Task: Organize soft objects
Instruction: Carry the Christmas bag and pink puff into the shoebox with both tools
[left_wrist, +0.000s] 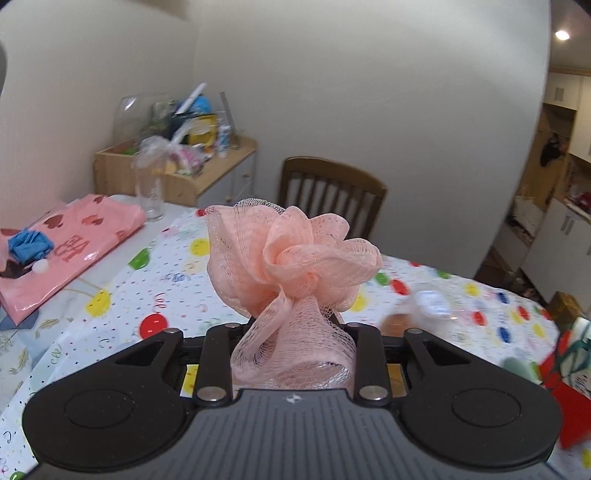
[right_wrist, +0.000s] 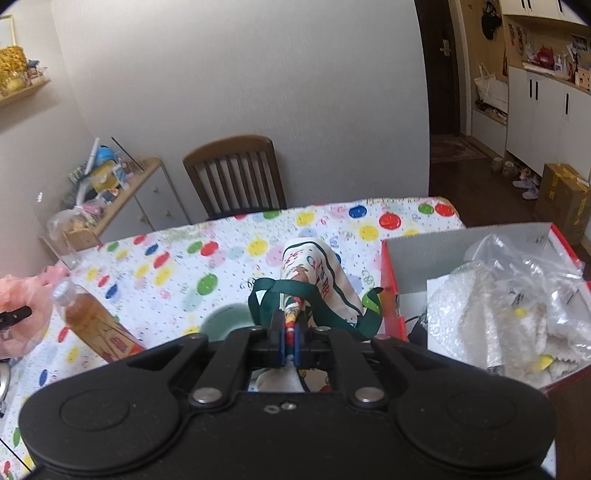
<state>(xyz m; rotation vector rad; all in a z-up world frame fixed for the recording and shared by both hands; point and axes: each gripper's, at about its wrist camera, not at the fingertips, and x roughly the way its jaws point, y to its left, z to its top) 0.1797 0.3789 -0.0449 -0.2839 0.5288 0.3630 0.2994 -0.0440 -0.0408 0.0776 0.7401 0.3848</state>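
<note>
Table, balloon cloth: left gripper clamps pink loofah, lifted; right gripper pinched tight on printed pouch, lifted; red box just right of pouch, right hand nearer

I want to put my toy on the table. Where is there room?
Free: the spotted tablecloth in front of the chair. Crowded: the red box is full of plastic bags, and the bottle and green bowl fill the near side.
</note>
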